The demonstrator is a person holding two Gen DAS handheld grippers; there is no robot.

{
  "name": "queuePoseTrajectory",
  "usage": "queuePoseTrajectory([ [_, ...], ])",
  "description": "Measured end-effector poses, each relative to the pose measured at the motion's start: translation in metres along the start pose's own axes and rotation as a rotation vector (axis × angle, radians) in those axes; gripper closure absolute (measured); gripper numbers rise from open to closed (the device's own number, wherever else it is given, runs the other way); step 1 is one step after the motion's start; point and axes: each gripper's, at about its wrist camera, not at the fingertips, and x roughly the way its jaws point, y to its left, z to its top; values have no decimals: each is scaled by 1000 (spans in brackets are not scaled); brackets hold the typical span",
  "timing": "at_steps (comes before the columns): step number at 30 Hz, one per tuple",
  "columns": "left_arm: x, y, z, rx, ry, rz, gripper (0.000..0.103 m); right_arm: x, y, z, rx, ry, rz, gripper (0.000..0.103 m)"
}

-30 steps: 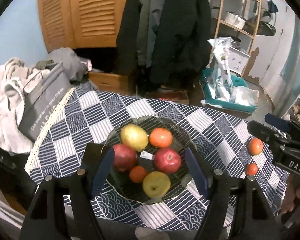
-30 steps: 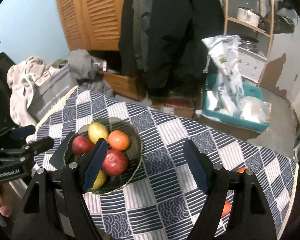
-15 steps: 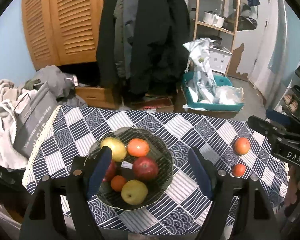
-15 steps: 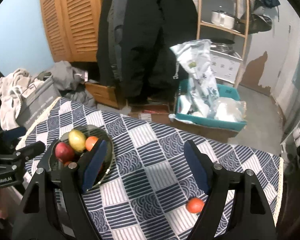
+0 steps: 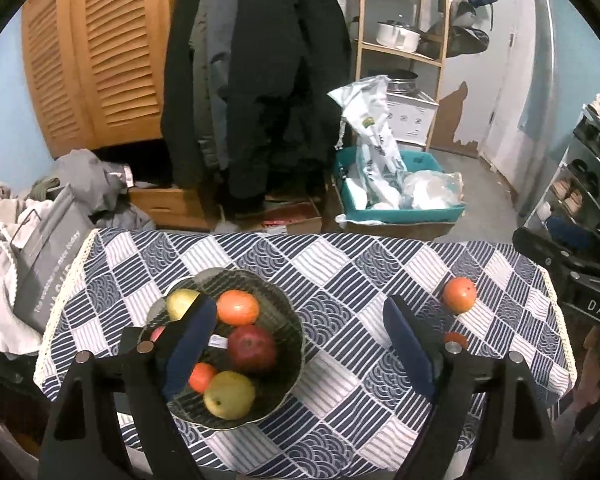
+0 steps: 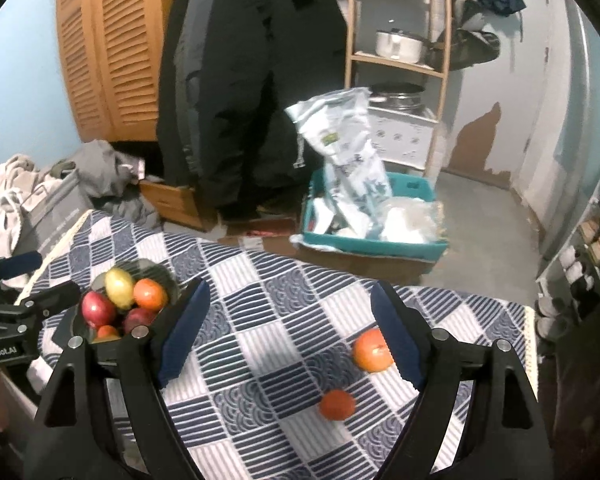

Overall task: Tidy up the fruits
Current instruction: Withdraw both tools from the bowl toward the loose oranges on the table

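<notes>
Fruit fills the dark bowl [image 5: 288,320] in the left wrist view: a red apple [image 5: 252,349], a yellow pear [image 5: 229,395] and an orange [image 5: 237,307] lie in it on the checked tablecloth [image 5: 340,272], while the left gripper [image 5: 300,348] hangs above with its jaws wide apart, having just been opening, and nothing between them; a large orange [image 5: 459,294] sits well apart to the right. In the right wrist view the right gripper [image 6: 288,332] is also spread wide, its jaws having just been opening and empty, with the big orange [image 6: 370,345] just beside its right finger [image 6: 396,340], a small orange [image 6: 337,405] near it, and the bowl [image 6: 168,282] far left.
</notes>
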Motion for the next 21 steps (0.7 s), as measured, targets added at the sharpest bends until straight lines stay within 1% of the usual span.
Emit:
queuePoseTrajectory([
  [7,6,-21,3,18,5,-19,16,-7,-31,-4,31,0,-40,19],
  [11,13,-33,5,22,26,-35,16,-11,-45,-8,43,0,-56,18],
  [15,18,-44,5,36,25,-42,16,-13,-55,-11,53,2,-69,18],
  [21,31,-60,6,58,52,-56,16,-11,-73,-18,71,18,-83,16],
])
